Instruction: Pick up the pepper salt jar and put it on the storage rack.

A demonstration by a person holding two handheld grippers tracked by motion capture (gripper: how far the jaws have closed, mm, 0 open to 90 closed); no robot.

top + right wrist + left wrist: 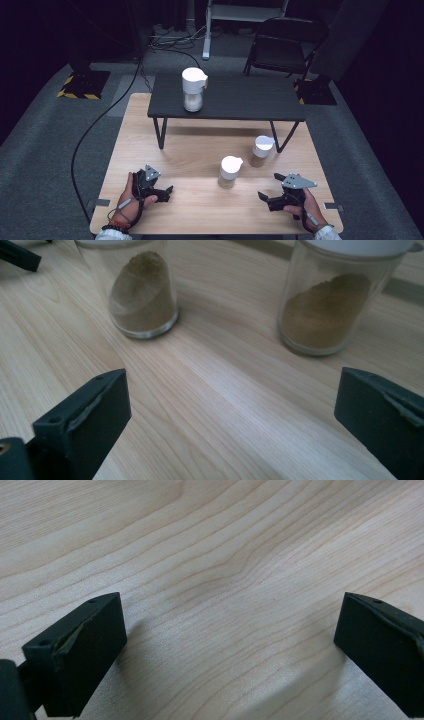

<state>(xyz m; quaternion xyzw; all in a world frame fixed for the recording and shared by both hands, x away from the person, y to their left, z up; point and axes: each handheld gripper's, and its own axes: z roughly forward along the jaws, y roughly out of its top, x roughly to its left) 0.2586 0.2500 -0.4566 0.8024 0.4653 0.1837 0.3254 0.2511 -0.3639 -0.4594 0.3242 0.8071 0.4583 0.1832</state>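
My left gripper sits low over the wooden table near its front-left edge, jaws wide apart w/ nothing between them; in the left gripper view there's bare wood grain btwn the two black pads and that's it. My right gripper is at the front-right of the table, jaws also spread wide, gripping nothing, pointed toward the middle. Nearest to it are two glass spice jars w/ white lids. The near jar stands upright about mid-table, btwn my two grippers but closer to the right one; in the right gripper view it's at upper left, brownish powder heaped up on a slant inside. The far jar stands upright just behind and to the right of the first, near one leg of the small dark table; in the right gripper view it's at upper right, powder lying more level. Jars are near each other but not touching, and both are apart from my right jaws. A third jar, white lid, pale contents, stands on the small dark table that sits across the back of the wooden one. Behind that, on the floor, a dark folding chair.
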